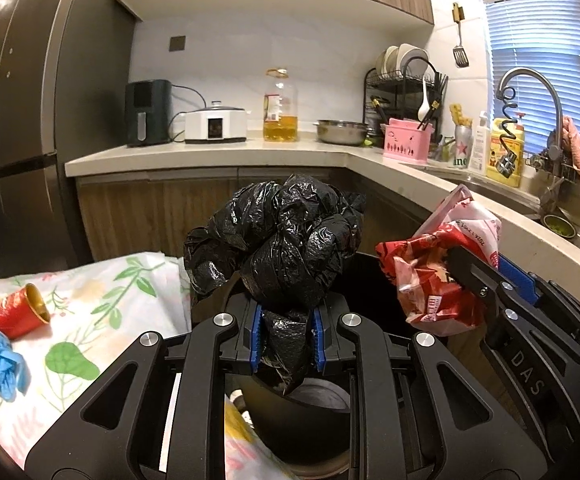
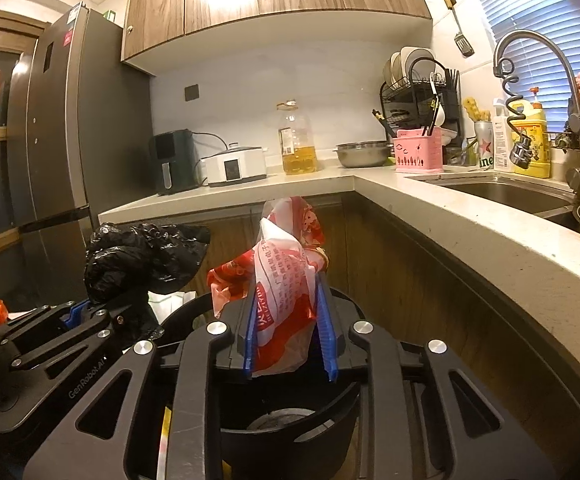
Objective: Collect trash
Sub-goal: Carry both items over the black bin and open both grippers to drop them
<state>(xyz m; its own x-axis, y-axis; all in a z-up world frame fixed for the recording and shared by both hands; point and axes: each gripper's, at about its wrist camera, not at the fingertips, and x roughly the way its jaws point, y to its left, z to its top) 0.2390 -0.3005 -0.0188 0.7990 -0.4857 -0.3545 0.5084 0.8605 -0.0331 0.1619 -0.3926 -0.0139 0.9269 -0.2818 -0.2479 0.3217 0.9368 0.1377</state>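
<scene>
My left gripper (image 1: 286, 338) is shut on a crumpled black plastic bag (image 1: 278, 240) and holds it above the black trash bin (image 1: 373, 280). My right gripper (image 2: 290, 336) is shut on a red and white plastic bag (image 2: 286, 280) over the same bin (image 2: 282, 432). The right gripper with its red bag (image 1: 437, 276) shows at the right of the left wrist view. The left gripper with the black bag (image 2: 142, 260) shows at the left of the right wrist view. The two grippers are side by side, apart.
A table with a floral cloth (image 1: 102, 320) at left holds a red cup (image 1: 22, 312), a blue glove (image 1: 6, 368) and other scraps. A kitchen counter (image 2: 489, 248) curves along the right with a sink (image 2: 501, 192). A fridge (image 2: 62, 140) stands at left.
</scene>
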